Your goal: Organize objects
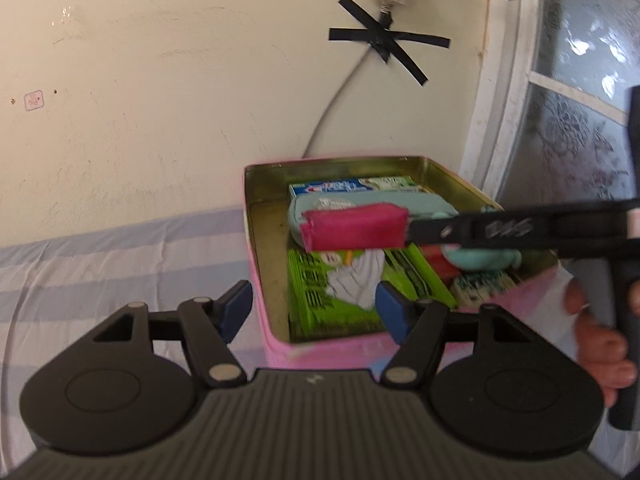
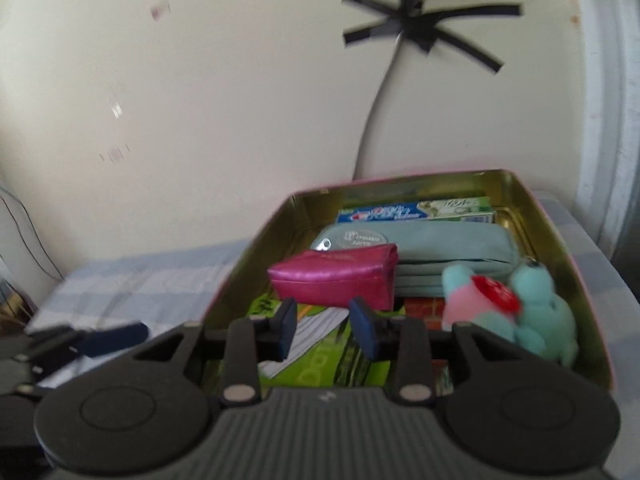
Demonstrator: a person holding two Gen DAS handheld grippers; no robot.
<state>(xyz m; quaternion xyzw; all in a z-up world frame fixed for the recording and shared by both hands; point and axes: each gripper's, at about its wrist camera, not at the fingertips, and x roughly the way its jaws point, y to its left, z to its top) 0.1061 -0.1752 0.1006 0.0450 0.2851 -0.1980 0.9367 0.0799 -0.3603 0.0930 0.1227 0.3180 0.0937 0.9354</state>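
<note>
Tin box (image 2: 592, 264), pink outside and gold inside, sat open on a bed with a striped sheet (image 1: 100, 264), close to the wall, and it served as the landmark for everything else. One magenta pouch (image 2: 336, 278) appeared to rest inside the tin near its left wall, on a green printed packet (image 2: 316, 368), leaning against one pale blue zip case (image 2: 416, 246). Behind the case, along the tin's far wall, lay one toothpaste carton (image 2: 416, 213); at the tin's right side sat one teal and pink plush toy (image 2: 516, 312), with a red item partly hidden beneath it. The right hand-held gripper (image 2: 323, 330) hovered just in front of the pouch with its blue pads (image 2: 366, 332) parted and nothing between them; in the left wrist view its pink-covered finger crossed over the tin. The left hand-held gripper (image 1: 314, 312) hung spread wide at the tin's near left corner, carrying nothing. Judged from this, the pouch was being placed or released, though blur left contact uncertain. Doing it well would mean drawing the right gripper straight back and upward from the tin, pads kept apart, so the pouch is not dragged, and leaving the case upright behind it.
</note>
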